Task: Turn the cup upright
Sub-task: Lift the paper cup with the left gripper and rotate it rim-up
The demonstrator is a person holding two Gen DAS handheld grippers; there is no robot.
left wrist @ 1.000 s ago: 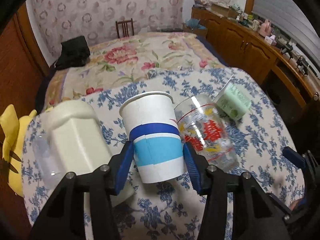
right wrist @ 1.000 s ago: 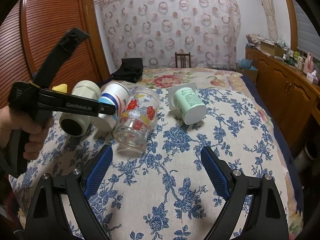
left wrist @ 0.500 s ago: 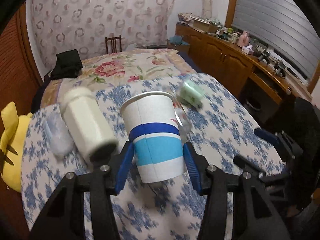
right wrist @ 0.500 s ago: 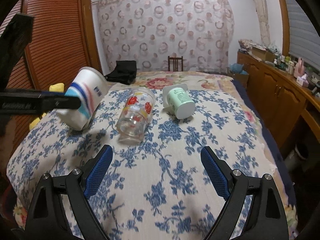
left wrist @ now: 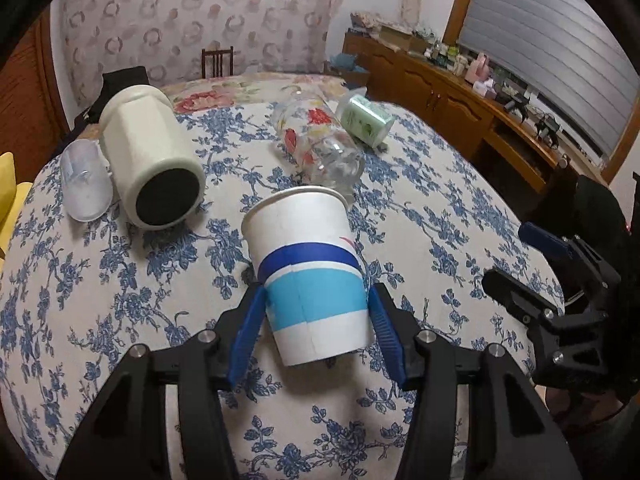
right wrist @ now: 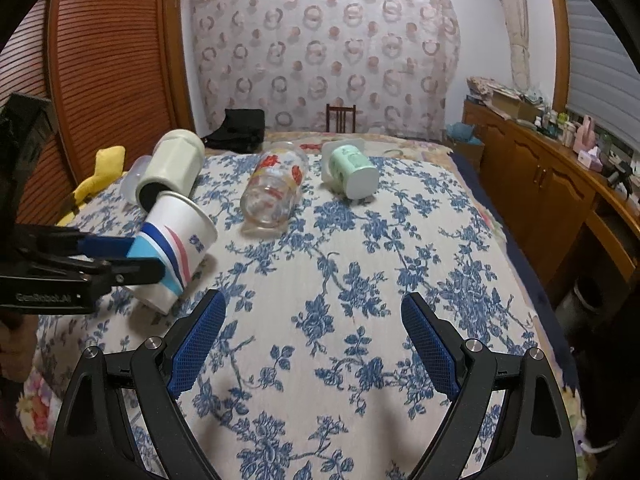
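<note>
The left tool clamps the tilted paper cup low on its sides above the bed, while the right tool hovers apart, empty.

The left tongs grip the tilted paper cup at nine o'clock; the right tongs stand open above the bed.

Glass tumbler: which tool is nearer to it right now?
Left. The left tool grips the paper cup just in front of the tumbler, which lies on its side. The right tool hangs open, further back over the bedspread.
</note>
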